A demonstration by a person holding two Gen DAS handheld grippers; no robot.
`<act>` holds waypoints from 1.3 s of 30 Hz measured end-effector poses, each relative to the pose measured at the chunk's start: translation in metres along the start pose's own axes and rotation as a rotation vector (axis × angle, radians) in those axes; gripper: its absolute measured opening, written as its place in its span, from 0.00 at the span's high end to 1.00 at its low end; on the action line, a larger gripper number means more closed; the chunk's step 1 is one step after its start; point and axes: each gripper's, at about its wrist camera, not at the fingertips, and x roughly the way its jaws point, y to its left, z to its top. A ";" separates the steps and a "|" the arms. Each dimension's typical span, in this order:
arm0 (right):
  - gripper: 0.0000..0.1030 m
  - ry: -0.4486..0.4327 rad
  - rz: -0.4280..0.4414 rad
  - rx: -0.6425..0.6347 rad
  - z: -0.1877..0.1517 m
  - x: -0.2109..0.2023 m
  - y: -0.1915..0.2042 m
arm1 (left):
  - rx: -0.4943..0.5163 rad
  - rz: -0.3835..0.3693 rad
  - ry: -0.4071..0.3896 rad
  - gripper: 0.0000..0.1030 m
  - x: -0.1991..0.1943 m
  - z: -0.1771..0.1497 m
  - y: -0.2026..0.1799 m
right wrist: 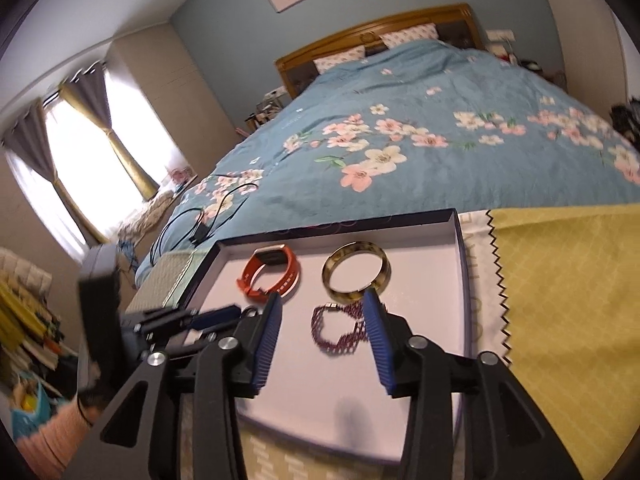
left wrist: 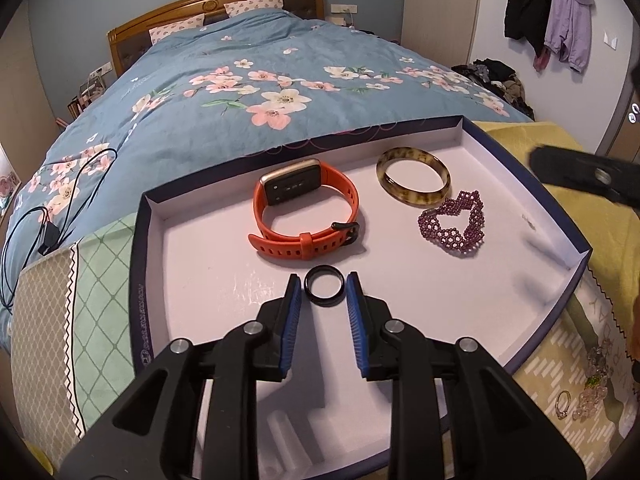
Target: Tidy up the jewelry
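The black ring [left wrist: 323, 289] lies on the white tray [left wrist: 460, 276] floor between my left gripper [left wrist: 323, 290] fingers, which stand apart; I can't tell if they touch it. My right gripper [right wrist: 322, 306] gapes empty above the tray, its right finger [right wrist: 374, 312] covering part of the bead bracelet [right wrist: 340, 330] and the bangle [right wrist: 354, 270].

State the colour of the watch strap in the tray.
Orange. The watch strap shows best in the left wrist view.
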 end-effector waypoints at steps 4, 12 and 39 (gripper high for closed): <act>0.56 -0.008 -0.017 -0.065 -0.013 -0.023 0.005 | -0.009 0.022 -0.046 0.58 -0.015 -0.002 0.001; 0.56 0.051 -0.043 -0.139 -0.058 -0.060 0.000 | -0.092 -0.047 -0.140 0.49 -0.075 -0.020 0.017; 0.92 0.112 -0.031 -0.175 -0.106 -0.093 0.011 | -0.102 -0.132 -0.184 0.44 -0.138 -0.115 0.004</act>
